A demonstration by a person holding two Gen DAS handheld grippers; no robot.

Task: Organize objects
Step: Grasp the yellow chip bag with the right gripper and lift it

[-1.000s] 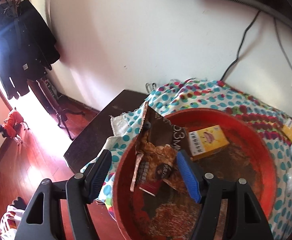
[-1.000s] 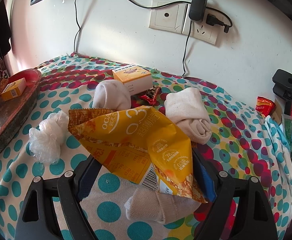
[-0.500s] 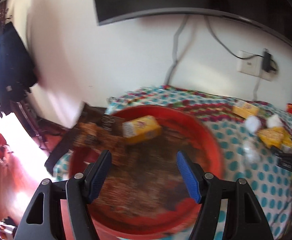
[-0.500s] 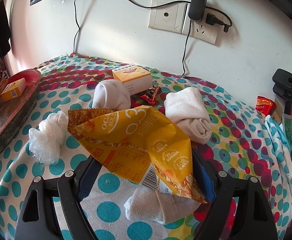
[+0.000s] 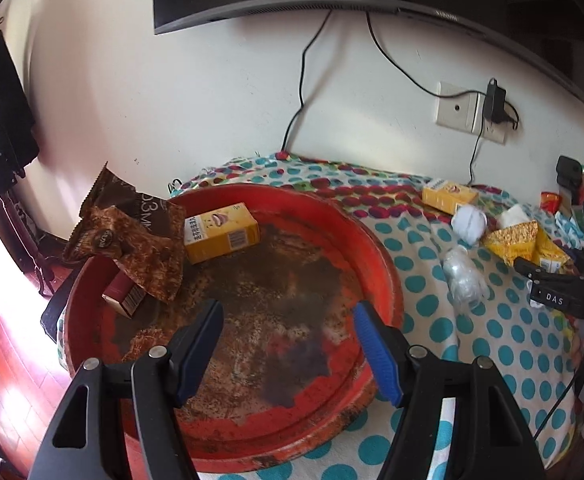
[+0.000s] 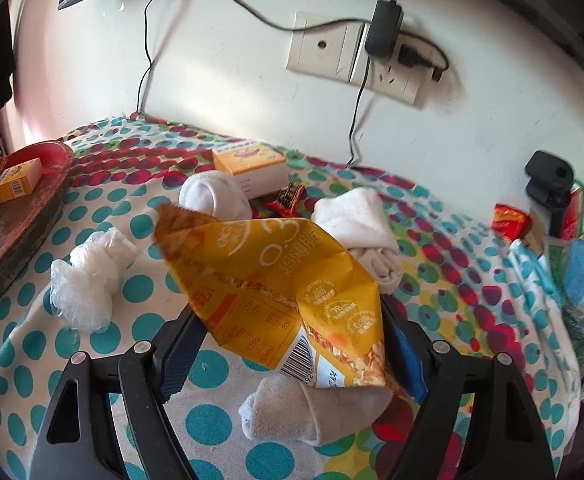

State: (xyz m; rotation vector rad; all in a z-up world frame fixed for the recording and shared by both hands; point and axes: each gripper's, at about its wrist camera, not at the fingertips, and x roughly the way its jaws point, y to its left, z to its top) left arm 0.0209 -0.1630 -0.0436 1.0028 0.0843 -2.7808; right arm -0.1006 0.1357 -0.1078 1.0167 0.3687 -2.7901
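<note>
With the red tray (image 5: 388,264) already taking a brown snack bag (image 5: 131,236) at ten o'clock, left gripper (image 5: 287,340) spread wide and empty over its floor, right gripper (image 6: 292,340) clamped on the yellow snack bag (image 6: 267,280), presumably lifted for the tray.

The yellow bag (image 6: 275,292) hides the right fingertips and part of a sock (image 6: 316,412); a brown bag (image 5: 131,240) covers the red box (image 5: 123,298).

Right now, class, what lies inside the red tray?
In the red tray: a yellow box, a brown snack bag and, partly under the bag, a dark red box. Whatever else the bag covers is hidden.
</note>
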